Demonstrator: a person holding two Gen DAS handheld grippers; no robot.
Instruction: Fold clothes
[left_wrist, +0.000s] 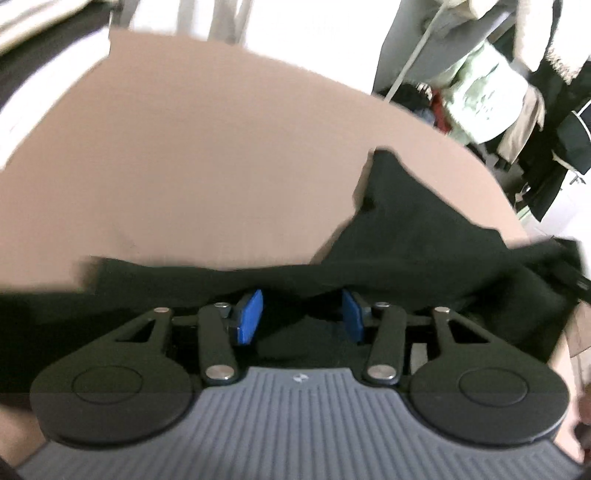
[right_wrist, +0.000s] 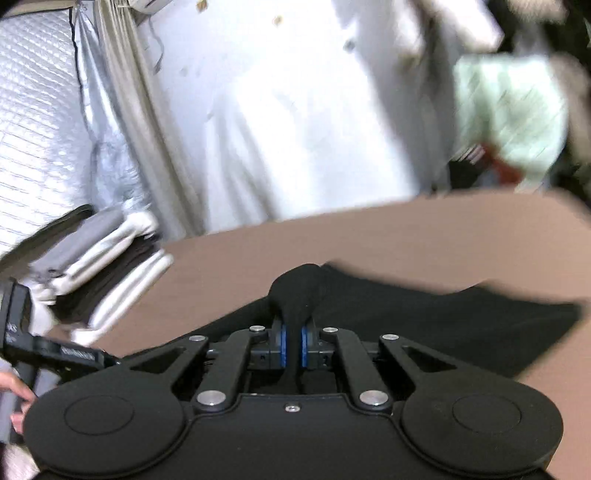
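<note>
Nearest us, our right gripper (right_wrist: 293, 345) has its blue pads pressed together on a bunched ridge of the black garment (right_wrist: 424, 314), a knob of cloth standing up just past the fingertips. Our left gripper (left_wrist: 301, 317) stands with its pads well apart; black cloth lies between and around them, slack, and we cannot tell whether it touches either pad. The garment itself lies on the brown table (left_wrist: 184, 166), spread along the near edge in the left view, with one flap reaching up toward the middle of the board and a corner trailing off to the right. We judge that a fold is in hand: one side is gripped, the other is either about to be taken or just let go, and the blur does not settle which. Whichever it is, the next move calls for keeping the pinched edge taut and level so the cloth lands flat without a crease, and for both edges to line up. Farther off, at the table's left side, sits a stack of folded clothes (right_wrist: 99, 266), grey, white and dark layers. Beyond that hang pale curtains (right_wrist: 155, 122) and a rack of clothes (left_wrist: 491, 92).
</note>
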